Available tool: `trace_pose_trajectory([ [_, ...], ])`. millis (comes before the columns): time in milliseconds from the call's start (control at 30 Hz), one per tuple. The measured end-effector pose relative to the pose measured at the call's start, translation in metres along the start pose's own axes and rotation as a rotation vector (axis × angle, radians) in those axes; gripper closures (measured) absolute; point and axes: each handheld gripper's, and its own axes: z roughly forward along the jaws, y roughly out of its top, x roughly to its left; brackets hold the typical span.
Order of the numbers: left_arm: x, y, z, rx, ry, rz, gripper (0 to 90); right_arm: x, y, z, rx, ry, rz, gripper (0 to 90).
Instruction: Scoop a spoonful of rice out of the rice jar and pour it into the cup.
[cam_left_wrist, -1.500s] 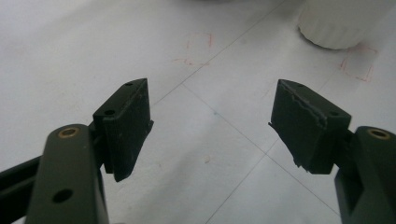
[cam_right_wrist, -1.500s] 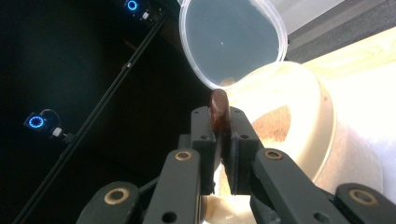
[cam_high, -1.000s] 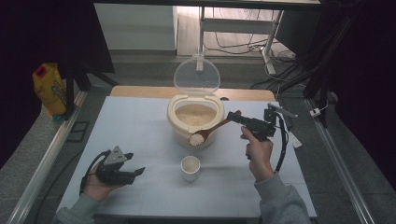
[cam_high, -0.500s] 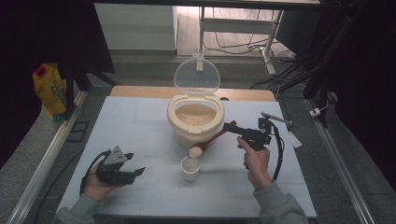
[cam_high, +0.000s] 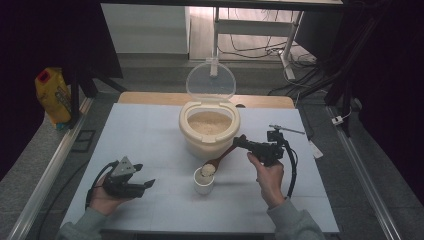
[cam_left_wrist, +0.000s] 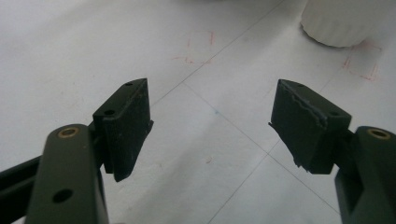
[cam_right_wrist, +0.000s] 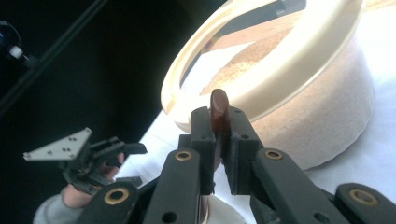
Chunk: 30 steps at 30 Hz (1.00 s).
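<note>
Right gripper (cam_high: 239, 142) clamped on a brown wooden spoon (cam_high: 220, 158) handle, spoon bowl heaped with what looks like rice, poised directly over the small white cup (cam_high: 203, 182) just in front of the cream rice container (cam_high: 210, 131). Left gripper (cam_high: 145, 184) jaws wide, nothing between them, low over the white table (cam_high: 150, 135), well left of cup.

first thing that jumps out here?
The right gripper is shut on a brown wooden spoon, its bowl heaped with pale grain right above the small white cup at the table's middle. Behind it stands the cream rice container, lid up. The left gripper rests open, near left.
</note>
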Motion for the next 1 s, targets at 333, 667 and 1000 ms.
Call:
trace_pose_trajectory([
  [333, 0.000, 0.000, 0.000, 0.001, 0.002, 0.000, 28.1, 0.007, -0.003, 0.004, 0.003, 0.014, -0.064, 83.3],
  [667, 0.000, 0.000, 0.000, 0.004, 0.002, 0.000, 28.1, 0.010, -0.004, 0.002, -0.007, 0.026, -0.122, 83.3],
  [1000, 0.000, 0.000, 0.001, 0.005, 0.000, 0.001, 28.1, 0.015, -0.002, -0.001, -0.015, 0.039, -0.178, 83.3],
])
